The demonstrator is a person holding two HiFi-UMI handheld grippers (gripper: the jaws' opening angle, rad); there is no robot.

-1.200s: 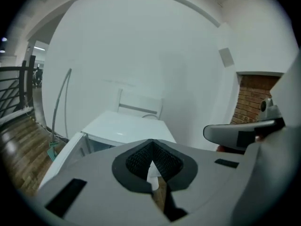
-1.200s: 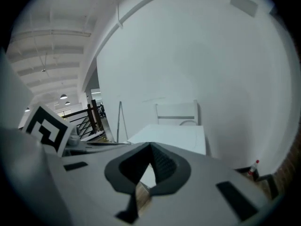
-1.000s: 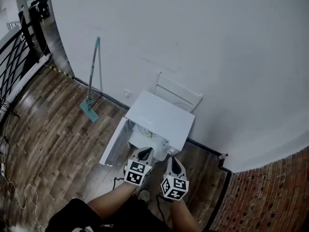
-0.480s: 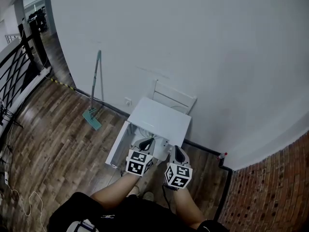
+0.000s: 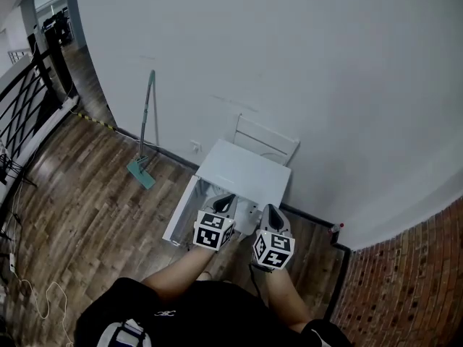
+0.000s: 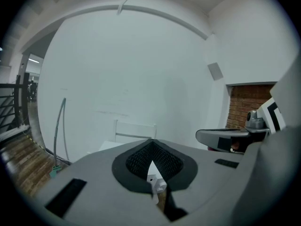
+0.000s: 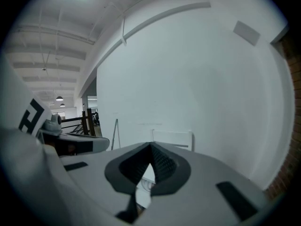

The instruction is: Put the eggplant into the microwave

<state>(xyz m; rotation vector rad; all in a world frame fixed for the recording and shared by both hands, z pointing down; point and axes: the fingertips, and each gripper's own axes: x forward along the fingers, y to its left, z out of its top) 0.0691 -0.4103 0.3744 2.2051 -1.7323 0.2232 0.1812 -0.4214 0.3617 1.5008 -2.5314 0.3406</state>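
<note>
Left gripper [image 5: 224, 202]: jaws together, nothing between them; held level-ish over the front of the microwave.
Right gripper [image 5: 269, 214]: jaws together and empty too, just beside the left one.
Eggplant: in no view. Neither gripper carries it. The cavity of the microwave is mostly hidden behind the two grippers, so I cannot tell whether it lies inside.
Microwave [image 5: 246, 176]: a white box on the floor [image 5: 87, 194] against the wall [image 5: 289, 63], with a white chair frame [image 5: 266, 139] right behind it.
Door [image 5: 182, 212]: swung open, sticking out toward the person on the left side.
Stage: fits two readings. Either the eggplant is already in the cavity and only the door is left, or it is somewhere off camera and has yet to be fetched.
Risk, door: it stands out beside the left gripper and near the person's legs. A careless sweep or step could knock it, slam it, or shift the light box along the boards.
Risk, reach: the opening is low and faces away from the head camera. Going in means working half blind, and a gripper could catch the top edge or the door frame.
Risk, grip: closed jaws can pick up nothing. If the eggplant does need lifting, its smooth rounded skin could squirt out of a narrow pinch.
Risk, surroundings: the mop [image 5: 148, 121] leans on the wall well to the left, unlikely to be hit.
</note>
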